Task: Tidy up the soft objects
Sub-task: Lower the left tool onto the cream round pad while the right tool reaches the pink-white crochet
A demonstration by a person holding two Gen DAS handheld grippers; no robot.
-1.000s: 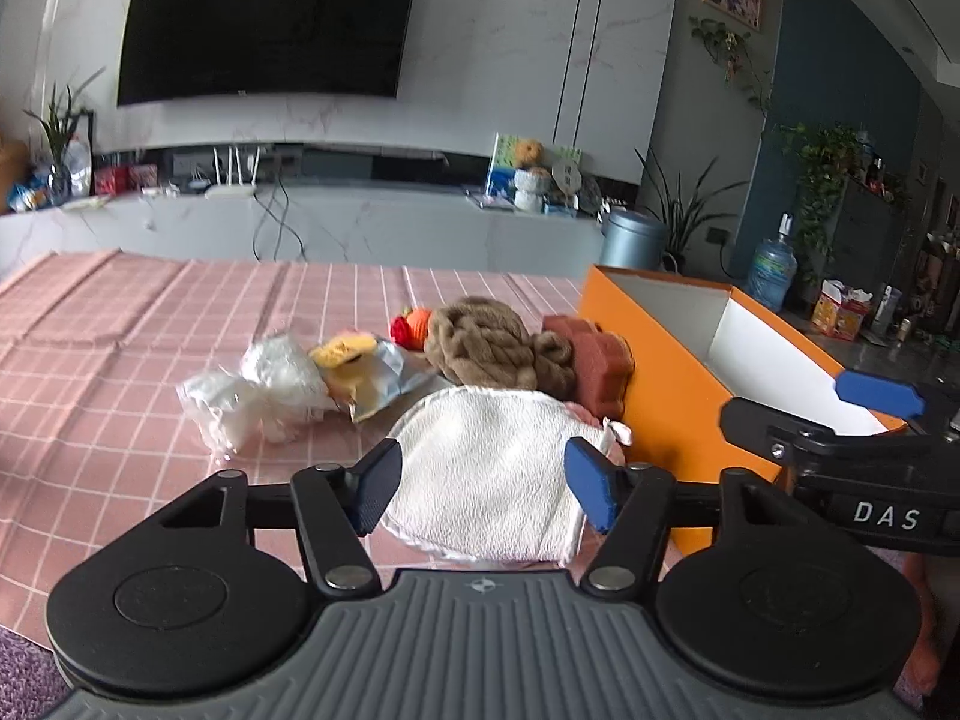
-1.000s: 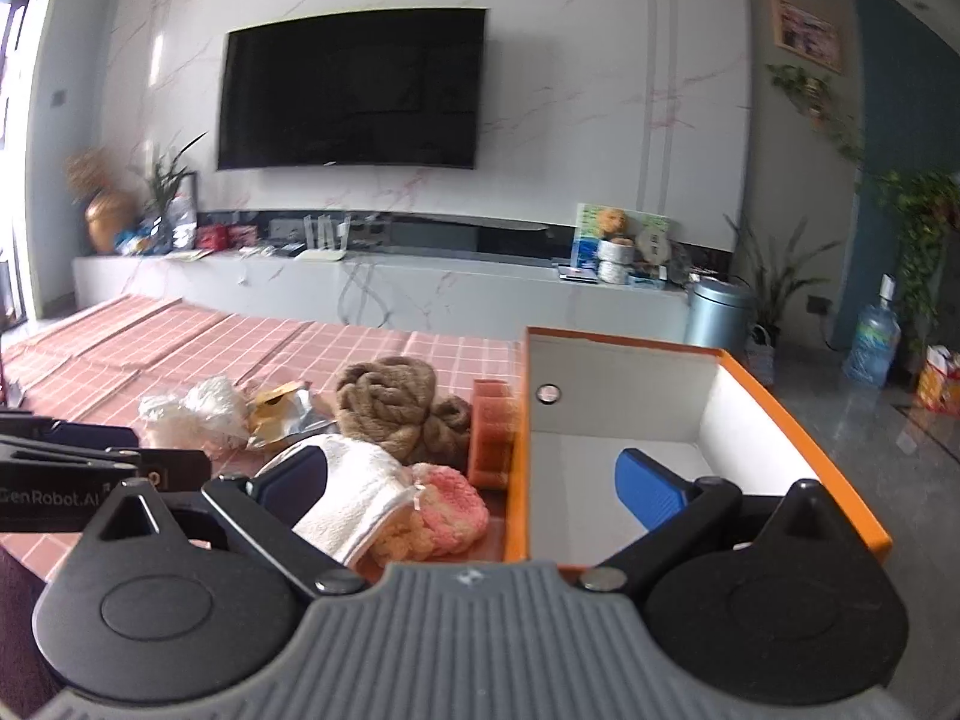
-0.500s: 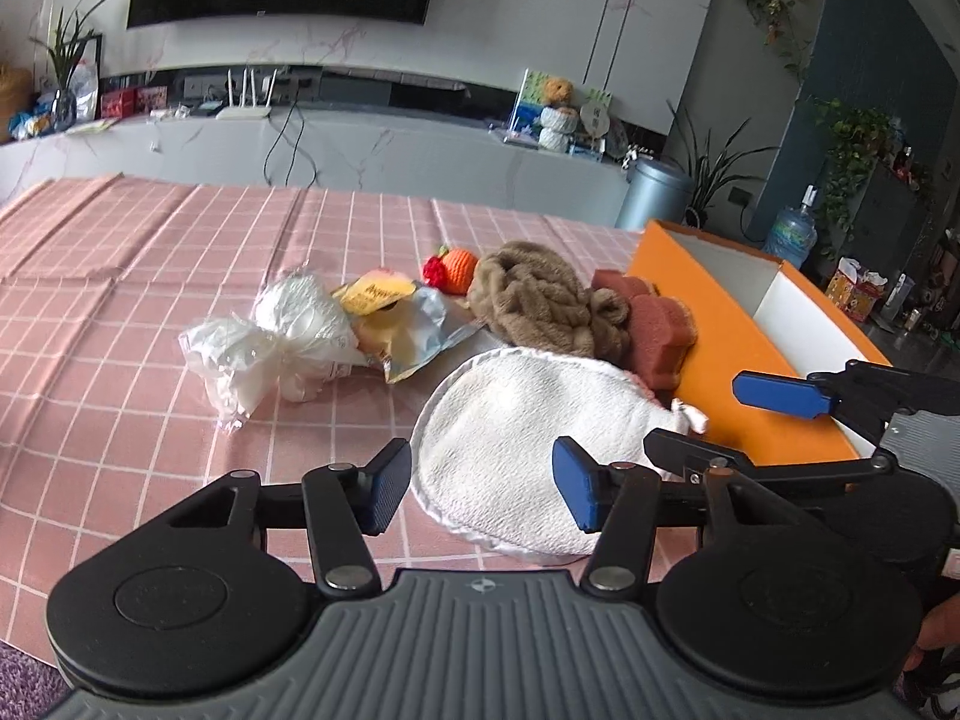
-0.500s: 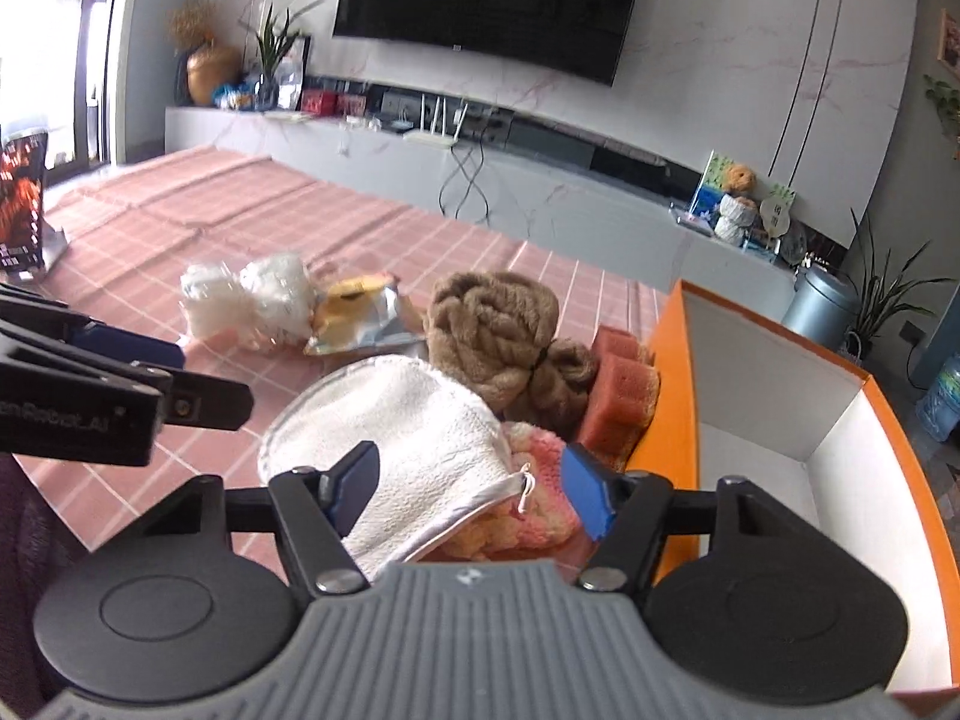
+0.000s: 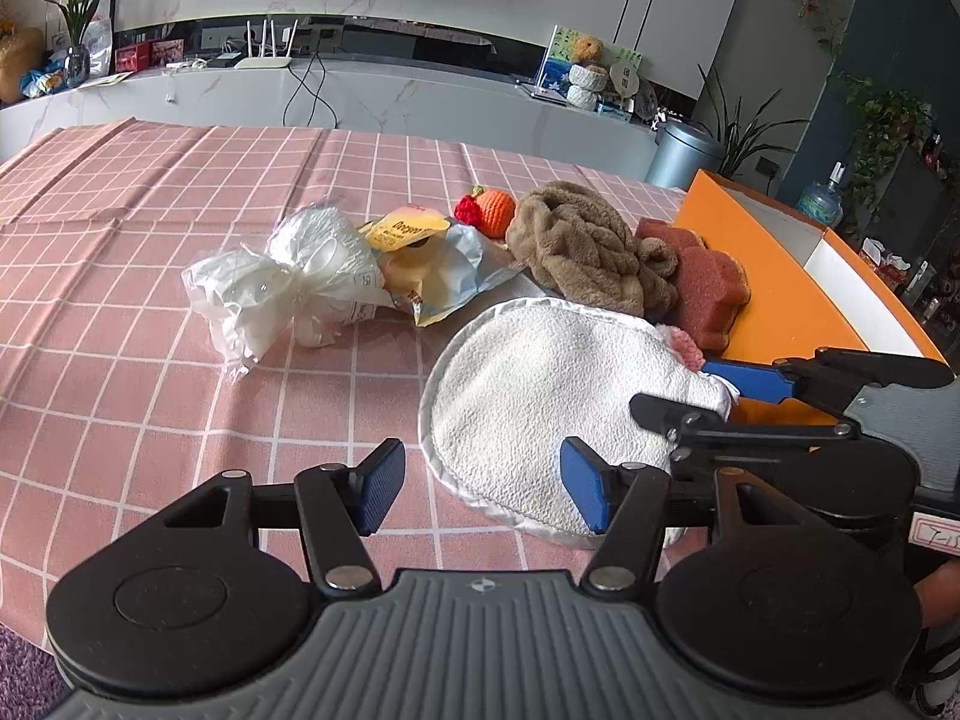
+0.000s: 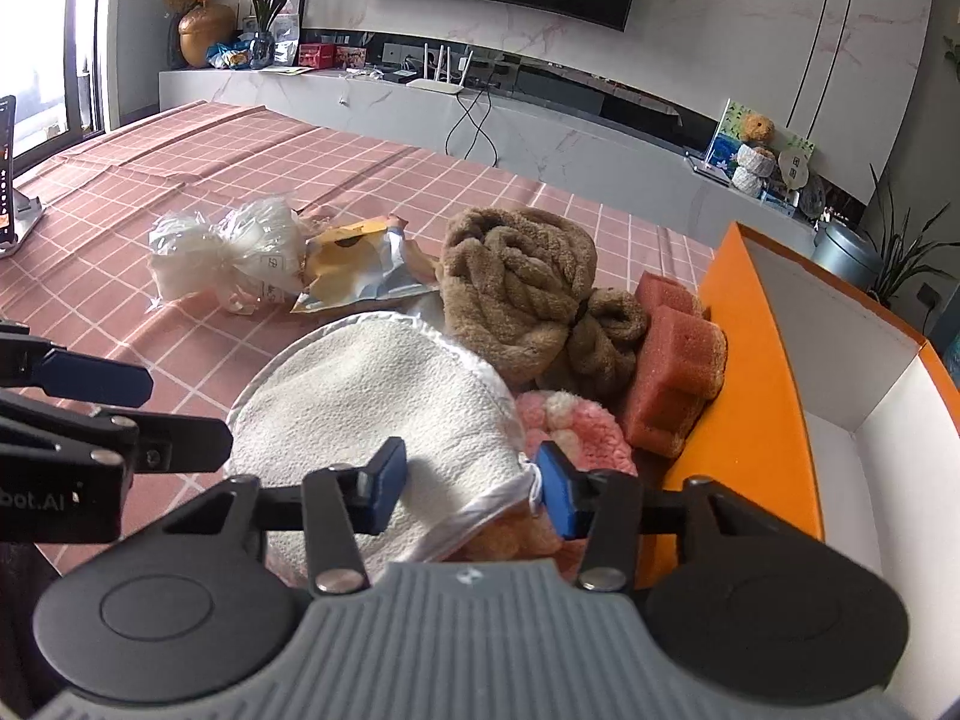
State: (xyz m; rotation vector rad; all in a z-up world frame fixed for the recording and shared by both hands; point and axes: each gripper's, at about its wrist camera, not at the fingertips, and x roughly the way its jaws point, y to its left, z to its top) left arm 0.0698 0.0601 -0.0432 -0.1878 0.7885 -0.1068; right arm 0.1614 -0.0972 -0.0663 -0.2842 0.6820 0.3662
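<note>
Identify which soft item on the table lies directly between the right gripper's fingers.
The white terry mitt. The right gripper is closing around its cuffed end, while the brown plush towel, red sponge and pink fluffy cloth lie beyond.

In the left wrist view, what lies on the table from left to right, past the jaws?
White plastic bag → yellow snack packet → brown plush towel → rust-red sponge → orange box.
</note>
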